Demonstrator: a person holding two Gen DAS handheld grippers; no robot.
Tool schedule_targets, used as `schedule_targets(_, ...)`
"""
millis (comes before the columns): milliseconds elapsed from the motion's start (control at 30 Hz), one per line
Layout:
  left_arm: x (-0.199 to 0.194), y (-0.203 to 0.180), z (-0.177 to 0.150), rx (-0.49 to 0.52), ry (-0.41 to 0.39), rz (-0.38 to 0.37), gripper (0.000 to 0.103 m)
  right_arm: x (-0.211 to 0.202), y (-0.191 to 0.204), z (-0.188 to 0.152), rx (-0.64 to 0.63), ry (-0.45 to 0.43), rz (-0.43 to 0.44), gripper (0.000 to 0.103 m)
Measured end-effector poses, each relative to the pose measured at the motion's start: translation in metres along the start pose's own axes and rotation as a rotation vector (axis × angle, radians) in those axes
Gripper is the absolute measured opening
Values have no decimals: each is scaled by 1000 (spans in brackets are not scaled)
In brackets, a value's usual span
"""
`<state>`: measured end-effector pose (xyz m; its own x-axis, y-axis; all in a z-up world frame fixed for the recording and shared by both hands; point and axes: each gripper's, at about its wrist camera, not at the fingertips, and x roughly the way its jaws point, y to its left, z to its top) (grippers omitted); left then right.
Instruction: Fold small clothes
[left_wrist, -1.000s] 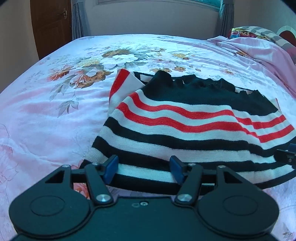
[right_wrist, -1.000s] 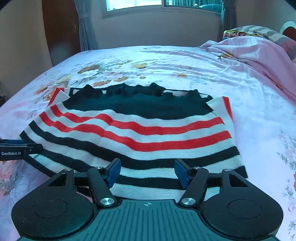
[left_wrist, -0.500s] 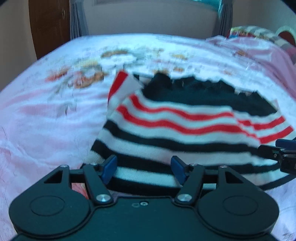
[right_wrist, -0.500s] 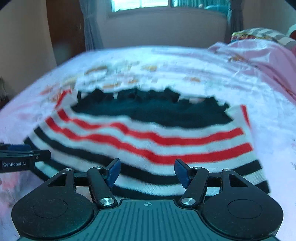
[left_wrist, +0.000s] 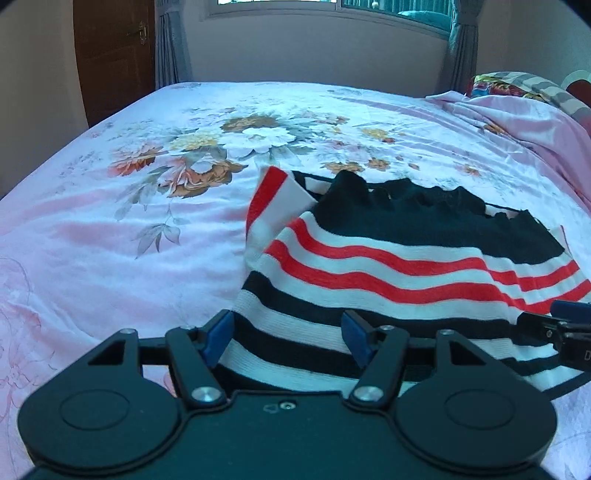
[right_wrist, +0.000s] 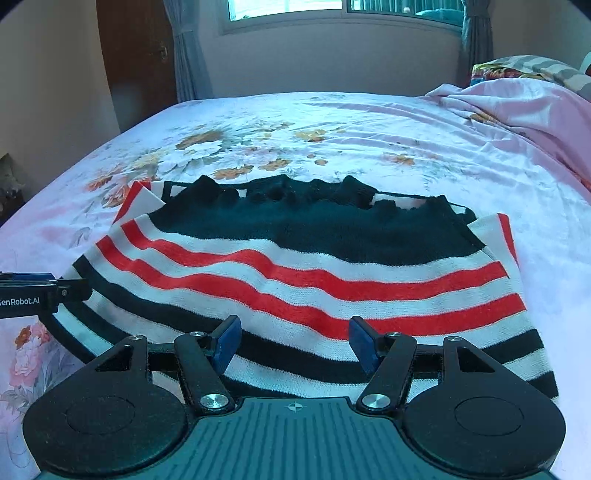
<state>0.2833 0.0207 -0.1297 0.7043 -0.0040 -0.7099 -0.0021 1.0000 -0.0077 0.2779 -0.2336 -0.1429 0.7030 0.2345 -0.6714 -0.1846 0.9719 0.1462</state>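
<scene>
A knitted sweater (left_wrist: 388, 266) with black, white and red stripes and a black upper part lies on the flowered bed sheet (left_wrist: 110, 240). My left gripper (left_wrist: 286, 328) hovers open over the sweater's near left hem, blue pads wide apart and pressing on nothing. Over the near hem further right, my right gripper (right_wrist: 293, 330) also stands open above the sweater (right_wrist: 295, 273). Each gripper shows at the edge of the other's view: the right gripper (left_wrist: 565, 332) and the left gripper (right_wrist: 37, 291). The hem below the fingers is partly hidden.
A rumpled pink blanket (right_wrist: 517, 110) and a striped pillow (left_wrist: 517, 83) lie at the far right of the bed. A brown door (left_wrist: 110, 55), curtains and a window line the far wall. The sheet (right_wrist: 369, 140) beyond the sweater is bare.
The right gripper has slid a little sideways along the hem, so the sweater's right edge sits further right in its view. Both grippers' jaws stand as wide as before.
</scene>
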Motion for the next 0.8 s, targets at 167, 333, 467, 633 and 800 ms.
schedule_targets(167, 2, -9, 4, 15, -2, -36, 62, 4, -3, 3, 19, -3, -7, 64)
schedule_targets(333, 11, -26, 8, 43, -1, -55, 62, 5, -8, 8, 9, -12, -28, 64)
schedule_targets(467, 19, -31, 12, 49, 2, -55, 62, 5, -26, 14, 18, -20, -64, 64)
schedule_targets(633, 34, -30, 9, 51, 30, -41, 64, 10, -41, 7, 45, 9, -84, 64)
schedule_targets(800, 28, -31, 11, 57, 34, -44, 63, 12, -39, 1, 18, 32, -87, 64)
